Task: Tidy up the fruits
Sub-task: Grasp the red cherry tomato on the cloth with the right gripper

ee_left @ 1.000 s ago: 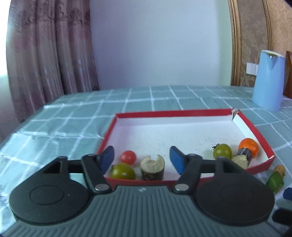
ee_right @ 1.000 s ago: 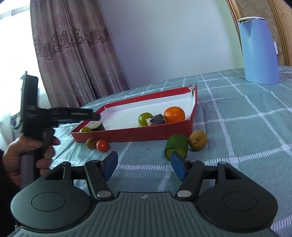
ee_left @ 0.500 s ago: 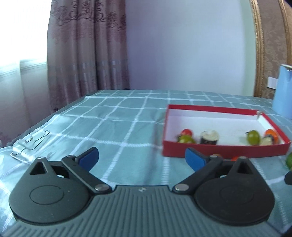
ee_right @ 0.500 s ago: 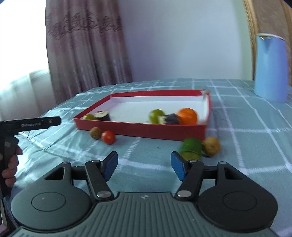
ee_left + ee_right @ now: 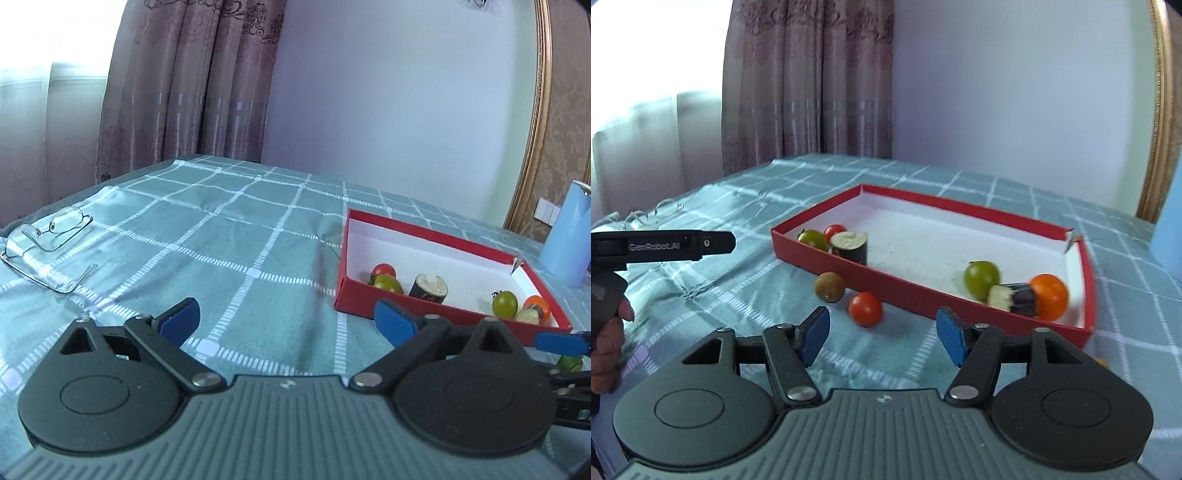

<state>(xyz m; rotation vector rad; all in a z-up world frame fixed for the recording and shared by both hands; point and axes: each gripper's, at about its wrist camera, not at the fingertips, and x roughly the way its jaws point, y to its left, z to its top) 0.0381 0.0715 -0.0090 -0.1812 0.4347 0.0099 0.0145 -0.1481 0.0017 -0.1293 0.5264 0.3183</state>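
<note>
Left gripper [image 5: 286, 317] has pulled back from the red tray [image 5: 897, 291] and its jaws have just been opening — now wide apart, nothing between them; looks like a drop-off done. Right gripper [image 5: 882, 334] stands half apart, empty, now closer to the loose red tomato [image 5: 865, 308] and brown fruit [image 5: 830, 287] lying just outside the tray's near wall — likely next. Farther in, two green tomatoes, eggplant pieces, an orange. Right view blurred; blue kettle [image 5: 567, 232] cut off.

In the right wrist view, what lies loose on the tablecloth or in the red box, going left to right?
Green tomato → brown fruit → eggplant piece → red tomato on the cloth → second green tomato → second eggplant piece → orange fruit. The small red tomato behind the first eggplant piece overlaps, so it is left out.
</note>
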